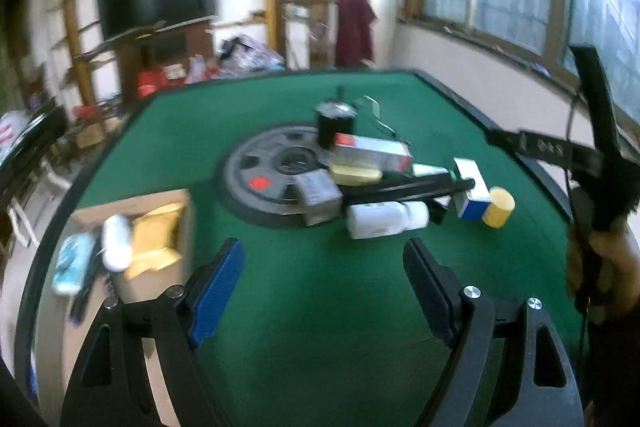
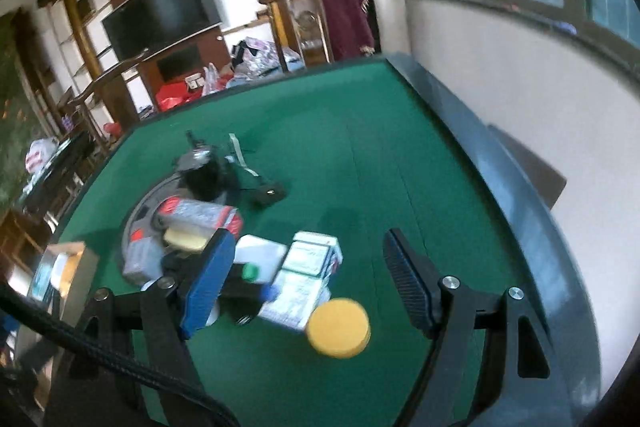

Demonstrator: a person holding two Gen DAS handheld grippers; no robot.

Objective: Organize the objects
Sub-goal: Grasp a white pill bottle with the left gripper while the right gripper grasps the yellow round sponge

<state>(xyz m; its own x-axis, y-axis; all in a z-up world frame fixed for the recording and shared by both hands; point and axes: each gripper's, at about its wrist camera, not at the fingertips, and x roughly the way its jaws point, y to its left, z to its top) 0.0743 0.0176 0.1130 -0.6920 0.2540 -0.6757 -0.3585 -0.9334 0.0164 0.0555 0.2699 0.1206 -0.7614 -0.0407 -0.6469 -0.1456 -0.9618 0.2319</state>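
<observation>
Both jaws are held open, empty. The short yellow round jar (image 2: 338,327), between the right gripper (image 2: 308,291) jaws, could be knocked over if clipped.

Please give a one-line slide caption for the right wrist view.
Open right claw above round yellow lid beside cluttered boxes on green felt table.

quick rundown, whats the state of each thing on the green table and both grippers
left gripper: open, nothing between its fingers
right gripper: open, over the yellow-lidded jar, not touching it
yellow-lidded jar: upright, lid on
white bottle: lying on its side, capped
red and white box: lying flat on the pile
black jar: upright
cardboard box: open, items inside
</observation>
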